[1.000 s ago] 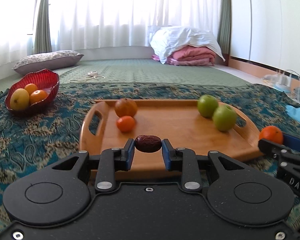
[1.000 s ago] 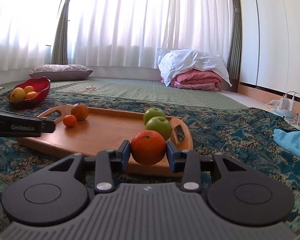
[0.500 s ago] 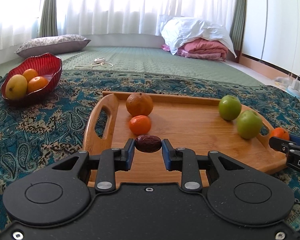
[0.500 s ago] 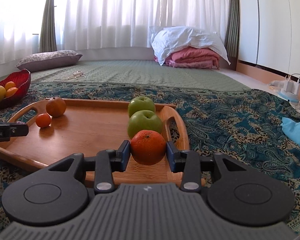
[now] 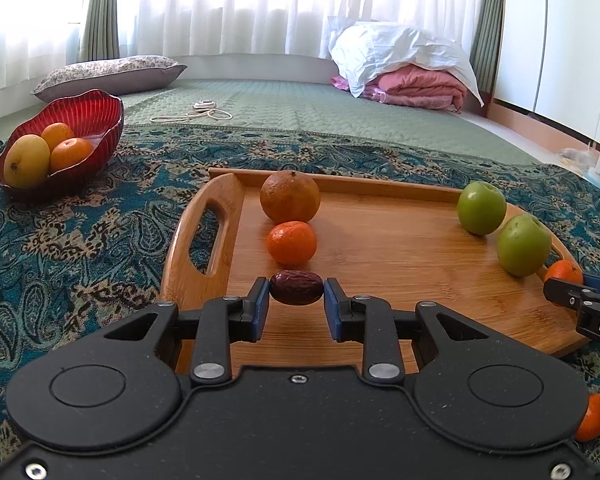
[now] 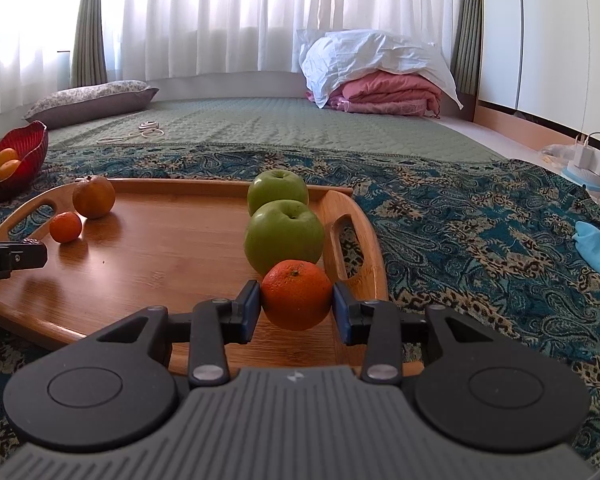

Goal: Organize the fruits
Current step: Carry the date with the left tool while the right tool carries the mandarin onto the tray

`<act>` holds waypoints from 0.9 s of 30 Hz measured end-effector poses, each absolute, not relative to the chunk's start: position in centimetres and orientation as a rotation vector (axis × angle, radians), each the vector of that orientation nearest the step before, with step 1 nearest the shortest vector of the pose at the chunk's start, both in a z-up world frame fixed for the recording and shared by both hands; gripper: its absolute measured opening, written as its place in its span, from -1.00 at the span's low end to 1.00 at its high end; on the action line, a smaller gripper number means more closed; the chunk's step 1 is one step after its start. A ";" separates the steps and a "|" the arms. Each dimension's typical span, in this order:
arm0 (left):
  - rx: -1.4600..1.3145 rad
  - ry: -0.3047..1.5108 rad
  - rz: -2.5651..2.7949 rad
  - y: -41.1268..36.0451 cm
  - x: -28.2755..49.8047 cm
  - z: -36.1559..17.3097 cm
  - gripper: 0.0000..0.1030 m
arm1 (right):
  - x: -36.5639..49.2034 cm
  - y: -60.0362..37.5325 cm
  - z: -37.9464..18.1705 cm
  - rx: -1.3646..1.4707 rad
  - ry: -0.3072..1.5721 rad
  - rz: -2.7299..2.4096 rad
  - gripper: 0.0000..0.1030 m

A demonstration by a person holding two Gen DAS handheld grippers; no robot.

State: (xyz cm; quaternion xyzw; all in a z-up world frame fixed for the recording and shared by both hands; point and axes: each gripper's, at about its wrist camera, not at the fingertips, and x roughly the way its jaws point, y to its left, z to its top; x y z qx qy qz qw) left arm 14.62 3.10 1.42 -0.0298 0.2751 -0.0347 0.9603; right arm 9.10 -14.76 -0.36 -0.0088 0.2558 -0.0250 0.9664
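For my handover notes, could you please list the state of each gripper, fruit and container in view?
left gripper: shut on the date
right gripper: shut on the orange
green apples: resting on the tray, side by side
wooden tray: flat on the cloth
red bowl: holding three fruits

Middle of the wooden tray [image 5: 384,256] is wide open bare wood, plenty of room to come in from the near edge. Left side is blocked by the big orange [image 5: 290,197] at the far rail with the small mandarin [image 5: 291,242] just in front of it. Right side has two green apples [image 6: 283,236], one behind the other, hugging the right handle [image 6: 346,240], so that edge is tight. The left gripper [image 5: 296,294] with its date [image 5: 296,287] sits just near of the mandarin, and the right gripper [image 6: 296,300] with its orange [image 6: 296,294] is right up against the near apple. Red bowl [image 5: 86,120] is well off to the far left, patterned cloth [image 6: 480,240] to the right is open.
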 end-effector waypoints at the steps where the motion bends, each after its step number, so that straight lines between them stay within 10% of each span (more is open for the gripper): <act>1: -0.058 0.558 -0.071 3.1 14.7 1.4 -0.46 | 9.1 -14.8 -0.4 -0.016 0.519 -0.052 -0.17; 27: -0.049 0.577 -0.068 3.0 15.6 0.8 -0.46 | 9.6 -15.1 -0.9 -0.003 0.546 -0.054 -0.16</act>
